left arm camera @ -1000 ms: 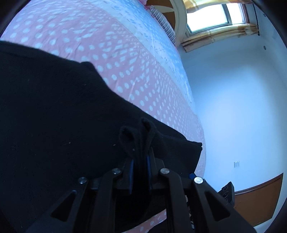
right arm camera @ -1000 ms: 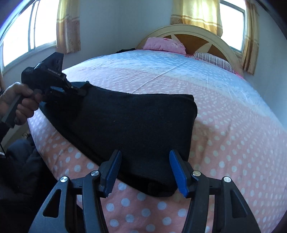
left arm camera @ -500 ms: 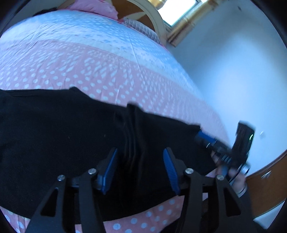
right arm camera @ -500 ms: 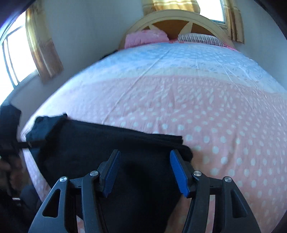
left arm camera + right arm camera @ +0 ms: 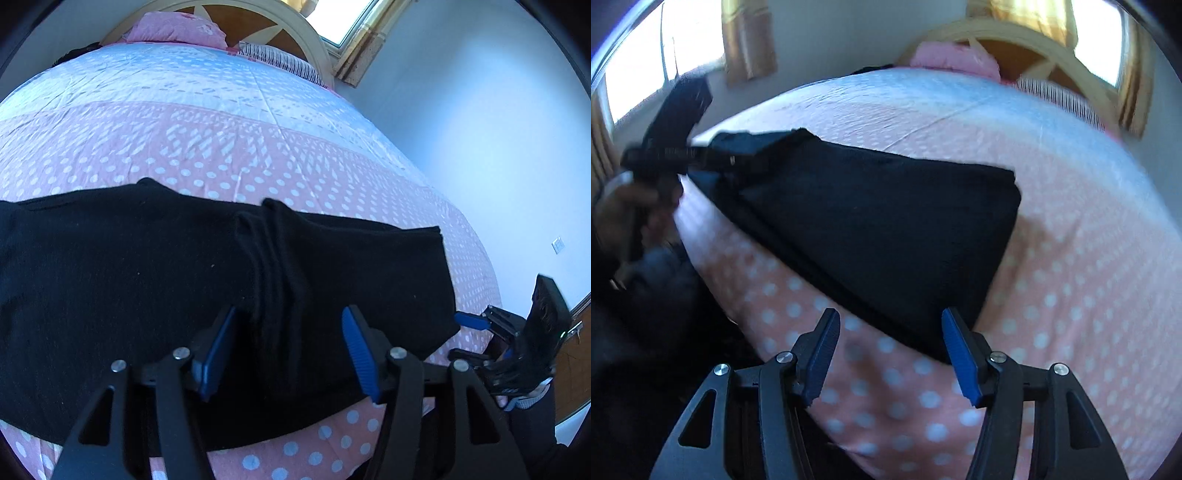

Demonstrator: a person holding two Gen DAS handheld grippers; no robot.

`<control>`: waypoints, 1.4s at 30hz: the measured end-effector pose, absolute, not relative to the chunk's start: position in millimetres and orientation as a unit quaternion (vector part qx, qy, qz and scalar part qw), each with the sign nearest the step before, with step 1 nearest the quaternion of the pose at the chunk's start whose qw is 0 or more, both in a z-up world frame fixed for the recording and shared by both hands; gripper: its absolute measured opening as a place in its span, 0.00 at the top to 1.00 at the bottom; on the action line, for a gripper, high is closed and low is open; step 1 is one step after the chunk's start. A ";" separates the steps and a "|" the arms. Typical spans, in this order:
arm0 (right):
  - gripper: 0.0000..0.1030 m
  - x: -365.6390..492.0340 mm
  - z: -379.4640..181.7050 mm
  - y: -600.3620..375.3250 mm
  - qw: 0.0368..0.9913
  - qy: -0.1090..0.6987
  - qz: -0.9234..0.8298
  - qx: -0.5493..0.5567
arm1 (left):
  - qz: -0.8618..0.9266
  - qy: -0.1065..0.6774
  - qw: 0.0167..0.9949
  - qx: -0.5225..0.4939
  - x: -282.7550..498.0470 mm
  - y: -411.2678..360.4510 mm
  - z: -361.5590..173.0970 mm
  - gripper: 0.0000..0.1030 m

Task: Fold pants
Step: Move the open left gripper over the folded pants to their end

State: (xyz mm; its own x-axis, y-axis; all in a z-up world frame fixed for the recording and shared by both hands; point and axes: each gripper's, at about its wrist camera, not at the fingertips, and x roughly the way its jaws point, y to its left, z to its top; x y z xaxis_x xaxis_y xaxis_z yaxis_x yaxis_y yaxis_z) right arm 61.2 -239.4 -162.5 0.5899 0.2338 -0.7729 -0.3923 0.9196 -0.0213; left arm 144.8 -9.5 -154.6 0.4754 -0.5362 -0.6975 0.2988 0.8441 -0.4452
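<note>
Across the near edge of the polka-dot bedspread [image 5: 258,147] lie the black pants [image 5: 110,280], folded into a band with a bunched ridge; left gripper [image 5: 288,350] hovers wide open astride that ridge, gripping nothing, while right gripper [image 5: 890,354] gapes empty just before the pants' corner

Daylight from windows [image 5: 631,85] ahead, blown-out glare, bluish cast, heavy fisheye bend + dark corners, right wrist view motion-blurred, esp. left side.
</note>
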 end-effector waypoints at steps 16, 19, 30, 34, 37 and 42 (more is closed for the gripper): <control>0.38 61.1 -147.8 -247.1 0.886 0.415 0.175 -0.106 | -0.231 0.429 0.863 -0.133 144.6 25.3 -125.8 0.36; 0.38 56.8 -135.2 -248.4 0.896 0.398 0.169 -0.104 | -0.204 0.416 0.880 -0.102 143.8 50.7 -115.2 0.33; 0.38 74.6 -114.9 -154.0 0.899 0.339 0.252 -0.115 | -0.016 0.405 0.910 -0.087 139.7 198.7 -130.7 0.33; 0.38 92.9 -125.5 -100.6 0.889 0.332 0.296 -0.113 | 0.018 0.409 0.908 -0.092 143.6 226.4 -144.3 0.33; 0.38 103.7 -136.7 -74.0 0.880 0.339 0.316 -0.108 | 0.014 0.416 0.903 -0.109 146.4 237.3 -156.1 0.33; 0.37 115.4 -172.2 -53.8 0.869 0.374 0.297 -0.127 | -0.004 0.416 0.901 -0.127 146.5 243.8 -166.5 0.33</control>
